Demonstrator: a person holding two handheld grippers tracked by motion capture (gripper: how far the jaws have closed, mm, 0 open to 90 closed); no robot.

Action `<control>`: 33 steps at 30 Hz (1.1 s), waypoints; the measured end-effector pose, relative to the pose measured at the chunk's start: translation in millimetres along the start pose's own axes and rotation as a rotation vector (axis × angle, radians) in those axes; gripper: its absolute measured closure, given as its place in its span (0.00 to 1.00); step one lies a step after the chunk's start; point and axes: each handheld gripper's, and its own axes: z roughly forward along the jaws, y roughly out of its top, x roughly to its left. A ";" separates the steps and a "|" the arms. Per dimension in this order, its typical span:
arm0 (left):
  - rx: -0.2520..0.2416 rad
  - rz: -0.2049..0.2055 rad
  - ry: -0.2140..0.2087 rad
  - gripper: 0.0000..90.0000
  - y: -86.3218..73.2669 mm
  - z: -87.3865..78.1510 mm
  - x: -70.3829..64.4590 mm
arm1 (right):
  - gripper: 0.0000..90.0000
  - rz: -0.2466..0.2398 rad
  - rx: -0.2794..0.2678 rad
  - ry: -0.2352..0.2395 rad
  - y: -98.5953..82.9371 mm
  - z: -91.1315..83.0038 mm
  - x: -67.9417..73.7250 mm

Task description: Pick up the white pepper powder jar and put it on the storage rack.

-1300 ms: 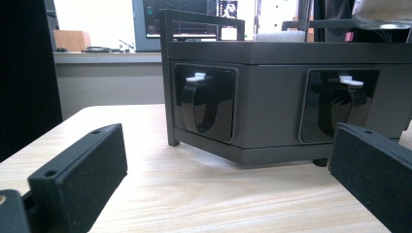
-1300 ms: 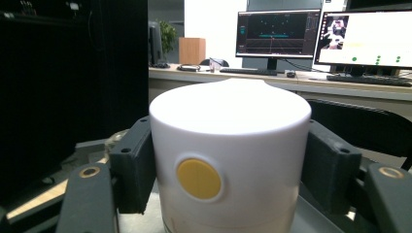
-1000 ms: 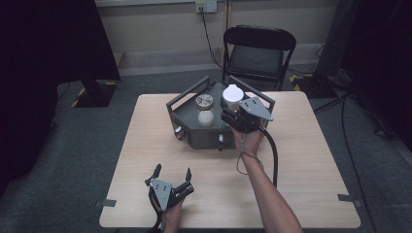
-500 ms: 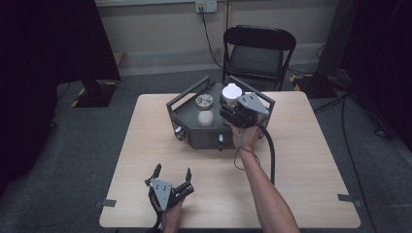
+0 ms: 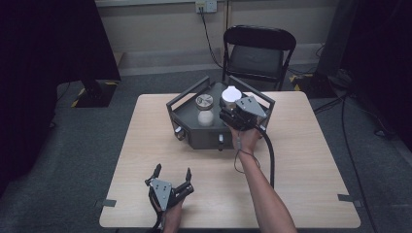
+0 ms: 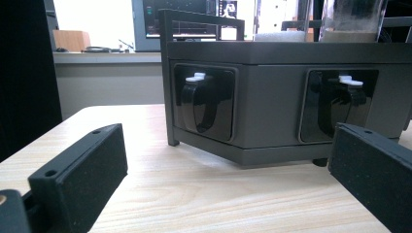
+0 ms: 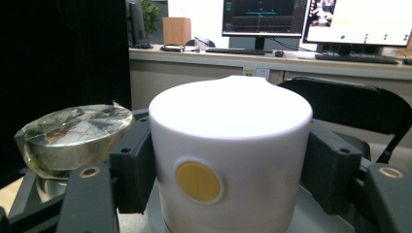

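Right gripper: jaws clamped on white canister atop grey box.
Left gripper: jaws apart, low over surface.
Beside canister: glass jar.

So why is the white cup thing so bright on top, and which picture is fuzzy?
Right gripper view: light washes out the top of the white canister. Left gripper view: its close black jaws look soft, the window behind glares white. High view: dim, dark at the edges.
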 end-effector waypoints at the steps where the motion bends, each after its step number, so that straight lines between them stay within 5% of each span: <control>1: 0.000 0.000 0.000 0.00 0.0 0.0 0.0 | 0.34 0.007 0.001 -0.001 0.0 -0.3 -0.5; 21: 0.000 0.000 0.000 0.00 0.0 0.0 0.0 | 0.33 0.006 0.007 -0.003 1.7 -1.2 0.0; 24: 0.000 0.000 0.000 0.00 0.0 0.0 0.0 | 0.19 -0.012 -0.006 -0.022 -0.4 -1.0 3.1; 26: 0.000 0.000 0.000 0.00 0.0 0.0 0.0 | 0.05 -0.025 -0.071 -0.041 -11.2 -2.8 6.5; 33: 0.000 0.000 0.000 0.00 0.0 0.0 0.0 | 0.00 0.000 -0.094 -0.010 -14.8 -4.1 -1.0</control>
